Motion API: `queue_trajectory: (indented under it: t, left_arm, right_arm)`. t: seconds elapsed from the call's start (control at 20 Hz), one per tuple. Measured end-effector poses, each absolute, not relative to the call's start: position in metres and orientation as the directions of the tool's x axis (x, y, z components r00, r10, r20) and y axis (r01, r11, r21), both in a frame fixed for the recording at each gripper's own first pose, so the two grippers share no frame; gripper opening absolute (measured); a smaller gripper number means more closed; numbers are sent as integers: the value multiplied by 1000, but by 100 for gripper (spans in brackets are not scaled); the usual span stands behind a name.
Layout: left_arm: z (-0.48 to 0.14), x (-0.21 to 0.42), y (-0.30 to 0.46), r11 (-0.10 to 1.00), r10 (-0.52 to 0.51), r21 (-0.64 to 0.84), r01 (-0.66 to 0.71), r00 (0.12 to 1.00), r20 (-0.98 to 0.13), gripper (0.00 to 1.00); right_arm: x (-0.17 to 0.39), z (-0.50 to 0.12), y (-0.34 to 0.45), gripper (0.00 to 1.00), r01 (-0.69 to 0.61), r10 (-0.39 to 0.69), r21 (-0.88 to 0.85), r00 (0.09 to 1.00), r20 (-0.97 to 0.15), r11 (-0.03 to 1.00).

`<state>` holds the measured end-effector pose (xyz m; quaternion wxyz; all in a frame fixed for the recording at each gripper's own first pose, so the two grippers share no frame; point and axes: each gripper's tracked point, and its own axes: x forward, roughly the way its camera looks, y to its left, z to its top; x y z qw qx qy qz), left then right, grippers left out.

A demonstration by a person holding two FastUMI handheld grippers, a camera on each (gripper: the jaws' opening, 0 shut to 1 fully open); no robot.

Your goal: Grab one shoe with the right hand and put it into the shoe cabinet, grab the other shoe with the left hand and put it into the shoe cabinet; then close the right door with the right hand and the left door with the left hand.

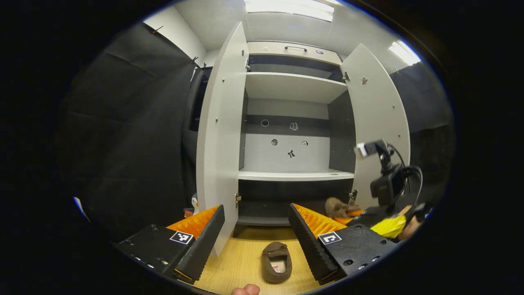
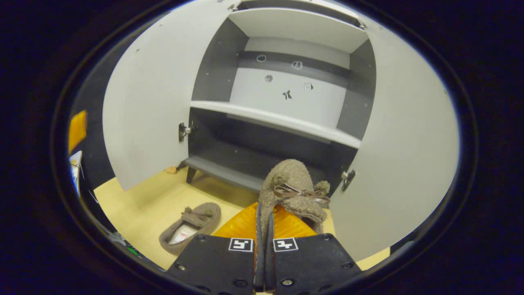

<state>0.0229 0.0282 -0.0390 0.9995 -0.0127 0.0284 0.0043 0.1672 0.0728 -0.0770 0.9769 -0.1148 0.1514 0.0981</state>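
I had the right gripper [image 2: 262,223] clamped on one shoe [image 2: 292,188] before the open shoe cabinet [image 2: 282,121], left gripper [image 1: 256,229] spread above the other shoe [image 1: 277,261].

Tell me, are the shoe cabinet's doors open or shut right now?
Open: the left door and right door are swung outward, exposing the cabinet's shelves.

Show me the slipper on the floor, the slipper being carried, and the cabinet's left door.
Slipper on the floor [image 1: 277,262]: left gripper view, on its opening.
Carried slipper [image 2: 291,184]: right gripper view, on its toe, above the bow.
Left door [image 1: 219,135]: left gripper view, on its inner face.
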Motion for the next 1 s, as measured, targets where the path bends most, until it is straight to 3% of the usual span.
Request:
queue_trajectory:
  t: [0.2,0.4,0.7,1.0]
  left_arm:
    - [-37,24,20,1000,-9,-24,8,999,-49,95]
    - [-34,21,18,1000,-10,-19,9,999,-38,95]
    - [-41,19,29,999,27,-21,-28,998,-65,95]
    - [-47,19,49,997,77,-19,-79,994,-82,95]
  right_arm:
    - [211,3,81,5,-237,185,-173,944,-271,956]
    - [290,41,73,5,-214,153,-180,941,-303,960]
    - [388,55,61,5,-174,58,-247,908,-415,953]
    - [424,33,62,5,-148,-10,-248,841,-541,957]
